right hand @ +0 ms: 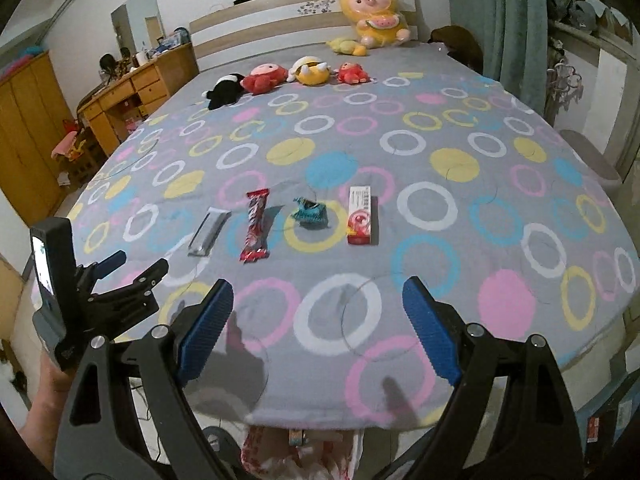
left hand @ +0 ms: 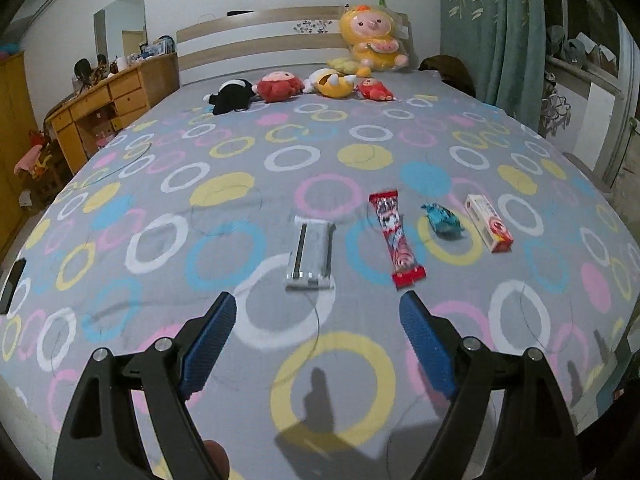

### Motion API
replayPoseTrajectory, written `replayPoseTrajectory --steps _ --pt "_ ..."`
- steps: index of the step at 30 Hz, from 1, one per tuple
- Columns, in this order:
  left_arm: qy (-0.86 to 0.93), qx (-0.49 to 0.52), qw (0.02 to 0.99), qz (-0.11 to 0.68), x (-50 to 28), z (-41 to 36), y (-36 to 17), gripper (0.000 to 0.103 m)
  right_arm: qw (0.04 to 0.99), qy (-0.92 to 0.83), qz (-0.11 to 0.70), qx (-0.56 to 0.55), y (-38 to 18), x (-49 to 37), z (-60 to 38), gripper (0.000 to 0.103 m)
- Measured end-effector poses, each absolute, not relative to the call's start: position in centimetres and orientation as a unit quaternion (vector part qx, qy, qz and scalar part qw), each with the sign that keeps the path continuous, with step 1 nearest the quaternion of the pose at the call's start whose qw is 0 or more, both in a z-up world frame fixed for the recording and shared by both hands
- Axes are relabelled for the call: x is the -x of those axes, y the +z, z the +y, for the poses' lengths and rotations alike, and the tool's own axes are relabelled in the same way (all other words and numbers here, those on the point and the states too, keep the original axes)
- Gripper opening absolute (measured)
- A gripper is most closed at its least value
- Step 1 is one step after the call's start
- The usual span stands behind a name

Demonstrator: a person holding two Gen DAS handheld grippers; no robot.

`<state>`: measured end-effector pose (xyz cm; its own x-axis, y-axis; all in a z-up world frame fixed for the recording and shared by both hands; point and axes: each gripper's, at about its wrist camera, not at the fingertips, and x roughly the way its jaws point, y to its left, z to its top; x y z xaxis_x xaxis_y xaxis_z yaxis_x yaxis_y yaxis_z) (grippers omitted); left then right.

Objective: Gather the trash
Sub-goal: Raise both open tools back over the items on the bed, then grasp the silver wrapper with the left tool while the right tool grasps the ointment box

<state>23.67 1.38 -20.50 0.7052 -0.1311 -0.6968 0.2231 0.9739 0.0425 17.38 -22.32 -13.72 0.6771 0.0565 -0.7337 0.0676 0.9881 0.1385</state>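
Bare bedspread point(right hand: 340, 316) lies open before the wrapper row point(right hand: 256, 226); plush toys point(right hand: 264, 78) stand well beyond.

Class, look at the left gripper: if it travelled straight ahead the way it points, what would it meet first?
Probably the silver wrapper on the bedspread; the open left gripper aims just below it, so it might touch fabric first.

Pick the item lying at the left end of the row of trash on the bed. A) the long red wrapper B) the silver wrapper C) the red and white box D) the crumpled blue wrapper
B: in both wrist views the silver wrapper lies leftmost, then the long red wrapper, the crumpled blue wrapper and the red and white box.
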Motion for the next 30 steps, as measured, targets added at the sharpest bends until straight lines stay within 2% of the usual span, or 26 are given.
replayPoseTrajectory --steps 12,21,30 --pt "-0.098 -0.057 0.906 0.409 -30.3 1.3 -21.7 0.081 0.900 -0.028 0.427 -0.080 -14.1 -24.7 -24.5 0.085" --pt "-0.084 -0.046 0.879 0.467 -34.0 1.0 -24.1 0.082 0.884 -0.031 0.459 -0.083 -17.4 -29.8 -25.4 0.085" --pt "-0.079 -0.059 0.870 0.483 -36.5 0.6 -25.6 0.082 0.864 -0.039 0.496 -0.078 -20.9 -33.8 -26.2 0.085"
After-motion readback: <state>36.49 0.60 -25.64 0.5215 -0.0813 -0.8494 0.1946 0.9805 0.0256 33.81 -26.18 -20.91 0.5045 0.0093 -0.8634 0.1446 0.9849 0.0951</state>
